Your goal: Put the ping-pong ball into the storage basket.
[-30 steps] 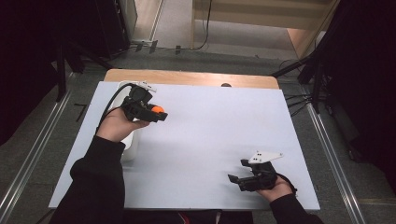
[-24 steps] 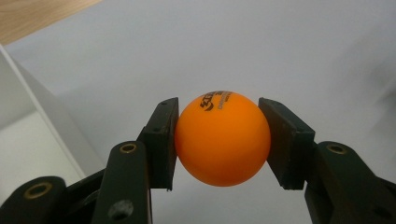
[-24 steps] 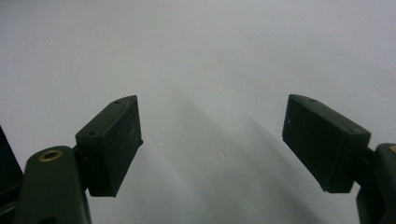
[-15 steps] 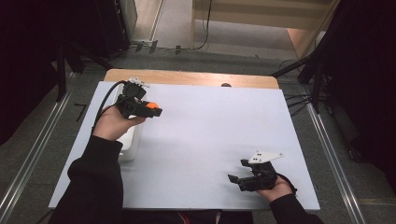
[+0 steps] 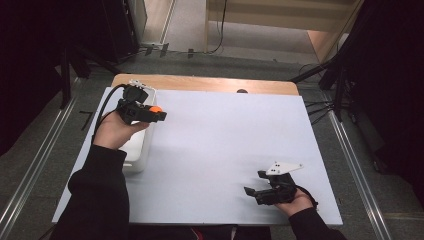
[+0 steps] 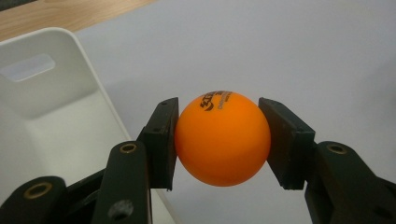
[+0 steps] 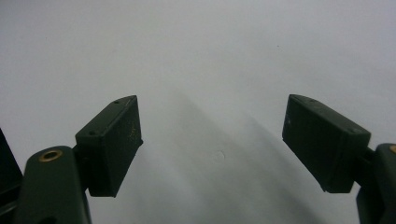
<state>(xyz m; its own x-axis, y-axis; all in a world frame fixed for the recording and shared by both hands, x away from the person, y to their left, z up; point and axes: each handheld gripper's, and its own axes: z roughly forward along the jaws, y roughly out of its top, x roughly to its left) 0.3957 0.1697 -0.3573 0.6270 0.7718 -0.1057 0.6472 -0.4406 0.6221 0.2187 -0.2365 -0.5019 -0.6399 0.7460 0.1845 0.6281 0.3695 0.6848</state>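
- The left gripper (image 5: 159, 113) was clamped on an orange ball (image 6: 222, 138), both pads pressed against the ball's sides, black print visible on its top.
- Ball and gripper hung near the desk's far-left corner, just above the inner long edge of a white bin (image 5: 139, 155) that lay along the desk's left edge.
- In the left gripper view, the ball sat over the white desk (image 5: 225, 145) surface just beside the bin's wall (image 6: 100, 93).
- The right gripper (image 5: 256, 186) rested near the desk's near-right corner, its jaws spread wide with only bare desk between them.
- A wooden strip (image 5: 200, 84) showed along the desk's far edge.
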